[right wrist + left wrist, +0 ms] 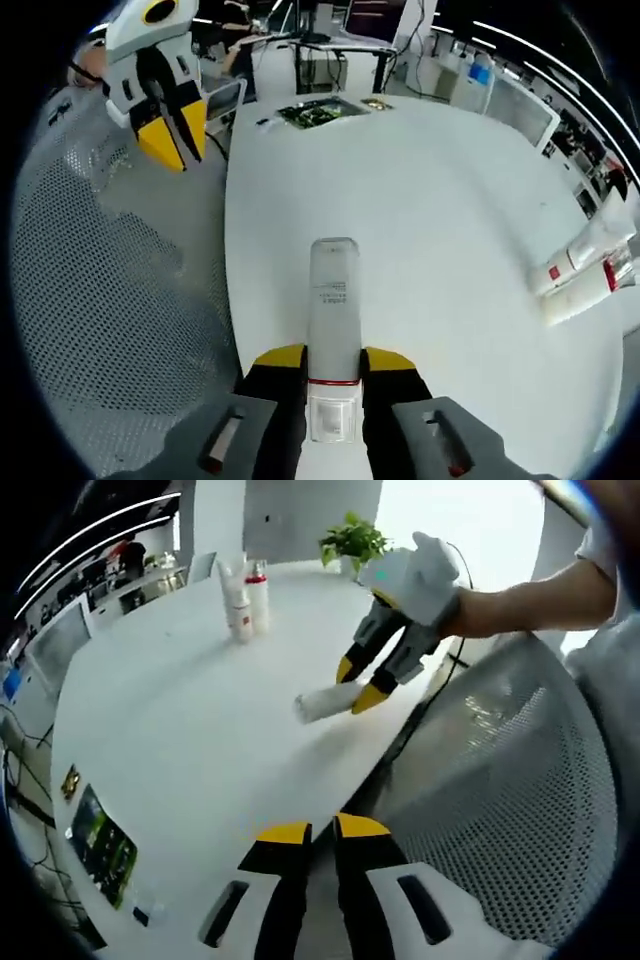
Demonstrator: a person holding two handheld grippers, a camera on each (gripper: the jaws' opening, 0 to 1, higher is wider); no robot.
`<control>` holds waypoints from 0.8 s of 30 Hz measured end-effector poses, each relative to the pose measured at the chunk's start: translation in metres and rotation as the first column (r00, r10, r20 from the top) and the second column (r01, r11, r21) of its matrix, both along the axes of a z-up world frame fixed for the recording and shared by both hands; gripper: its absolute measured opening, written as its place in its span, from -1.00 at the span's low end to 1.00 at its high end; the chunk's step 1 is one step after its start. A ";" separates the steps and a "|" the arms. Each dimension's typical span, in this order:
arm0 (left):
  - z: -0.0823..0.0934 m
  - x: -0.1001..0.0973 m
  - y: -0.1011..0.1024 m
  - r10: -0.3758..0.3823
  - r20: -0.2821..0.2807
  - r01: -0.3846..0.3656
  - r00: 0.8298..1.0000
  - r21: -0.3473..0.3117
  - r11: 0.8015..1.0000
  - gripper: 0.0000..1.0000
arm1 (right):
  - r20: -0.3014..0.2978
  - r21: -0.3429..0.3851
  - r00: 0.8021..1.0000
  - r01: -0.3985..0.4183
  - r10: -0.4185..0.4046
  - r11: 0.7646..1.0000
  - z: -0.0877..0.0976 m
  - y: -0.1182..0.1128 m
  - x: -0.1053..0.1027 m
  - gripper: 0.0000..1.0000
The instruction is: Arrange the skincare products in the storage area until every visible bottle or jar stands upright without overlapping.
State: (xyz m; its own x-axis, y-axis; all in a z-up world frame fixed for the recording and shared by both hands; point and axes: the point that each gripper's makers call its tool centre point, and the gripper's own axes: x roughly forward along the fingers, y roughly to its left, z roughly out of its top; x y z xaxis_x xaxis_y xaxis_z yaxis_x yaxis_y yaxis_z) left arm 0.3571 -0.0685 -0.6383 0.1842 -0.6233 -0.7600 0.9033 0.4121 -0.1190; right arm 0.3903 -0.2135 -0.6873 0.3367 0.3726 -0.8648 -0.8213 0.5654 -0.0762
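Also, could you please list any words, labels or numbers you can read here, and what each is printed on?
None can be read.
White cylindrical bottle lying between the right gripper jaws: small dark print, too blurred.
Two upright white bottles with red bands: red labels, illegible.
Green circuit board: markings too small.

My right white gripper with yellow-tipped black jaws (355, 685) is reached out low, and its jaws are closed around something. My left gripper (172, 135) hangs off to the side, jaws nearly together.
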 end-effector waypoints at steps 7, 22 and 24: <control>0.032 0.008 -0.014 0.089 -0.104 -0.109 0.991 -0.203 0.973 -0.76 | 0.137 0.108 0.989 0.037 -0.052 0.993 0.045 0.002 0.013 -0.75; 0.096 0.016 -0.051 0.219 -0.278 -0.338 0.935 -0.519 0.785 -0.09 | 0.499 0.160 0.863 -0.185 0.082 0.970 0.129 0.045 -0.003 -0.74; 0.097 0.015 -0.052 0.202 -0.252 -0.310 0.946 -0.533 0.787 0.01 | 0.518 0.121 0.843 -0.236 0.141 0.964 0.132 0.049 -0.008 -0.74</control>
State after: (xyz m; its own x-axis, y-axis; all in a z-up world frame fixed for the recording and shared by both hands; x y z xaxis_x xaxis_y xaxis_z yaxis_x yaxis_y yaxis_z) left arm 0.3722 -0.1207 -0.5416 0.2986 -0.8962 -0.3282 0.7161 0.4377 -0.5437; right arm 0.3821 -0.1645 -0.5554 0.6136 0.6008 -0.5125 -0.7893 0.4461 -0.4220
